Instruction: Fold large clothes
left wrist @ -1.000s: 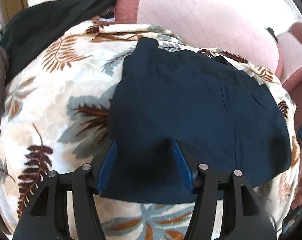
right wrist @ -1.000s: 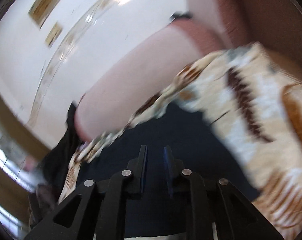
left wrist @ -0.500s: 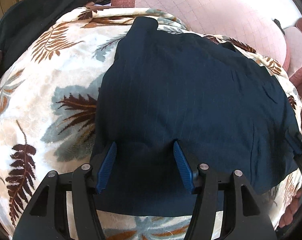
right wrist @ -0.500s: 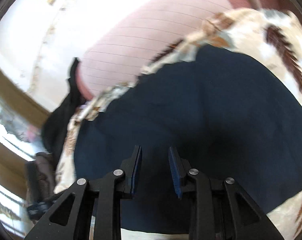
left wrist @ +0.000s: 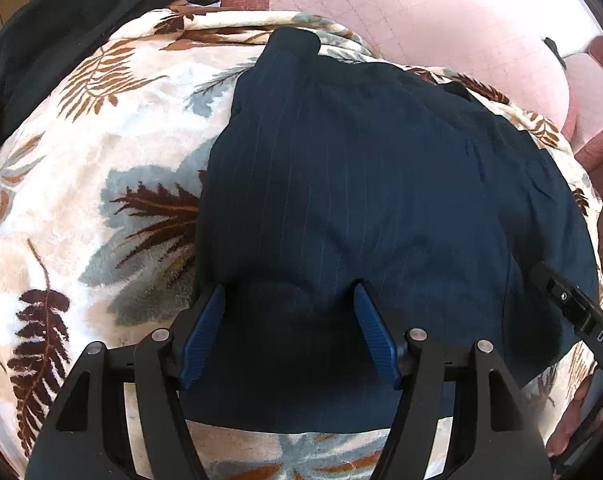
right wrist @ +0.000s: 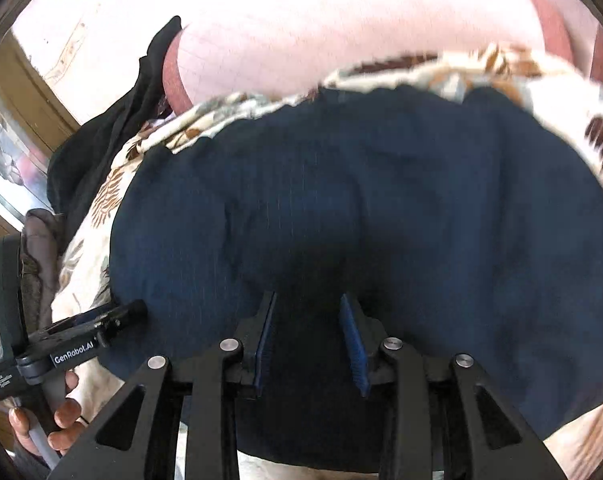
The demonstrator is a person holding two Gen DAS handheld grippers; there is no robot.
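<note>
A dark navy pinstriped garment (left wrist: 381, 200) lies folded flat on a leaf-patterned blanket (left wrist: 101, 168); it also fills the right wrist view (right wrist: 381, 200). My left gripper (left wrist: 289, 296) is open and empty, hovering over the garment's near left part. My right gripper (right wrist: 307, 304) is open and empty over the garment's near edge. The right gripper's body shows at the right edge of the left wrist view (left wrist: 573, 312). The left gripper's body shows at the left in the right wrist view (right wrist: 81, 332).
A pink quilted sofa back (left wrist: 421, 12) rises behind the blanket. A black garment (left wrist: 61, 28) lies at the far left, also in the right wrist view (right wrist: 101, 148). A grey-brown cloth (right wrist: 37, 248) sits at the left. The blanket (right wrist: 541, 80) reaches the sofa back.
The right gripper swung down from facing the wall to over the garment and its jaws opened wider. The left gripper moved forward over the garment, still open.
</note>
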